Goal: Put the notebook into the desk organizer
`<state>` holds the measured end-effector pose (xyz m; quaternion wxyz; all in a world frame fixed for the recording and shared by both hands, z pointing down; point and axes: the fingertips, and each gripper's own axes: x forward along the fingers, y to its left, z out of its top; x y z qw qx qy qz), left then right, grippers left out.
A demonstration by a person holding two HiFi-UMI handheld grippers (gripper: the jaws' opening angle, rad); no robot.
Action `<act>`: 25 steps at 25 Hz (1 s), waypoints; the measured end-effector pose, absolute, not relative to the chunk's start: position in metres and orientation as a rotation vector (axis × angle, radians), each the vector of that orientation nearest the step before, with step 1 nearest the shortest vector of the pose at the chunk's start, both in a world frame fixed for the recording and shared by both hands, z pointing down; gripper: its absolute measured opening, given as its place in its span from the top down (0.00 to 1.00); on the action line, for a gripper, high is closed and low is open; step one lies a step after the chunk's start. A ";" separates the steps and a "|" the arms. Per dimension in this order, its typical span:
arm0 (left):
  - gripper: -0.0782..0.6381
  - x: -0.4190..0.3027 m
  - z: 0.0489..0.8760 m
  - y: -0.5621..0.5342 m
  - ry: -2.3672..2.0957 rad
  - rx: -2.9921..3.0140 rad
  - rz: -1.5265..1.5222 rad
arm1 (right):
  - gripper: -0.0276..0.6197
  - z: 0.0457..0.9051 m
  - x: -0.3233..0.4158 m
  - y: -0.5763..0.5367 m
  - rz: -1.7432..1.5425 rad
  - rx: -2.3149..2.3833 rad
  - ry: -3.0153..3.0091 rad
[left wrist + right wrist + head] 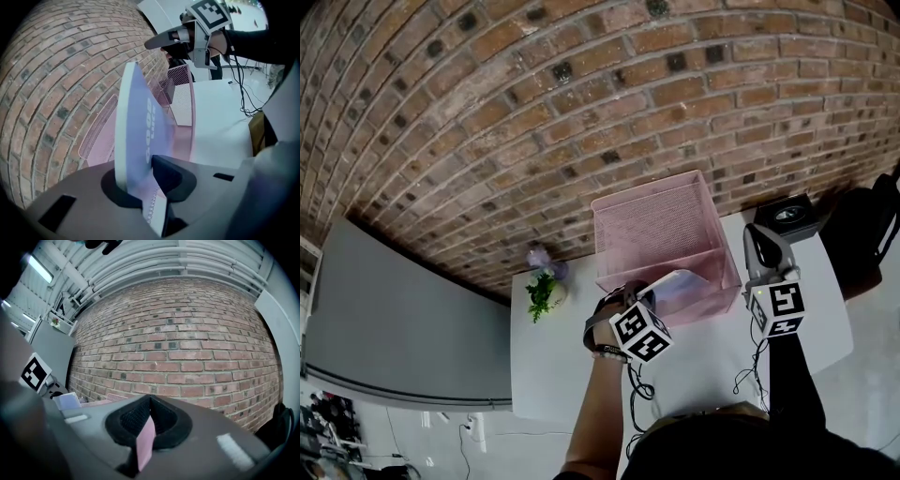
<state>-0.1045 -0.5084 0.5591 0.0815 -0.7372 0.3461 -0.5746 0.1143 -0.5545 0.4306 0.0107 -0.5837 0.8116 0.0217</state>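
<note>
Pinches the notebook (140,131) in the left gripper (146,174) near the spiral-bound corner, jaws only slightly apart and pressed on the covers. Carries it edge-on and tilted, free end leading toward the organizer (661,225), probably to slip thin edge first between the mesh walls instead of landing flat across the rim. Hangs at the front rim; hard to tell whether already inside the opening, and apparently not yet resting on the bottom.

Clamps the right gripper (147,427) closed on a pink strip, seemingly the organizer's right wall, likely to stop the light basket sliding on the table (553,366) during the drop.

Offers open room inside: nothing else seen in the bin. Sits just in front of the brick wall (534,112), so little margin for overshoot at the back. Leaves the plant (542,294) on the left and the black box (787,217) on the right apart from the path.
</note>
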 end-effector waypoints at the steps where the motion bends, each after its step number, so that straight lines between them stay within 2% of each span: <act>1: 0.79 -0.103 0.560 -0.508 1.029 -2.203 -1.718 | 0.96 0.431 0.115 -0.554 0.066 -1.823 2.531; 20: 0.72 -0.070 0.560 -0.519 1.072 -2.302 -1.605 | 0.95 0.438 0.154 -0.548 0.039 -1.878 2.474; 25: 0.64 -0.067 0.555 -0.521 1.127 -2.309 -1.530 | 0.95 0.437 0.156 -0.547 0.044 -1.854 2.484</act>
